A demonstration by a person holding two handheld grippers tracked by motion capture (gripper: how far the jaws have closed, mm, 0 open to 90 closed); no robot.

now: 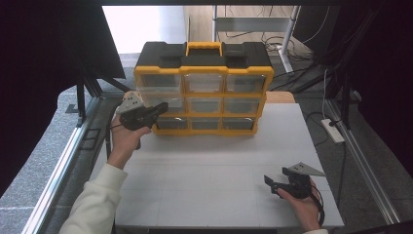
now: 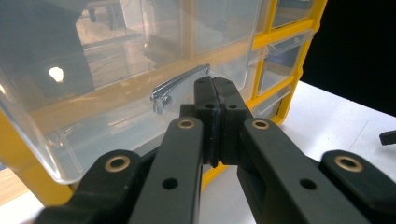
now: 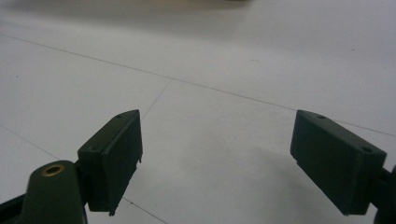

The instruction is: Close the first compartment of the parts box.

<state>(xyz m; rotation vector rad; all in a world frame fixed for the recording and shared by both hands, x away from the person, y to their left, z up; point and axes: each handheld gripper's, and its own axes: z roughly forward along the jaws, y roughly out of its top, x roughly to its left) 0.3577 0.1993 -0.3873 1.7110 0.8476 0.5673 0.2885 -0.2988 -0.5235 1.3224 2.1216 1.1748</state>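
Nail clipper [image 2: 180, 87] pinched in left gripper [image 2: 215, 93] jaws at pulled-out top-left drawer [image 2: 93, 93] of organizer [image 1: 204, 87]; high view hides clipper. Right gripper [image 3: 215, 158] wide, over table [image 1: 214, 161].

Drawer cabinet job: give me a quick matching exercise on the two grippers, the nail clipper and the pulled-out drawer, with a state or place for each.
Things:
1. left gripper
2. right gripper
3. nail clipper
4. clear drawer

States:
A. open above the white table
B. pulled out of the yellow cabinet
C. shut on the nail clipper
D. held over the drawer

Pairs: 1-C, 2-A, 3-D, 4-B
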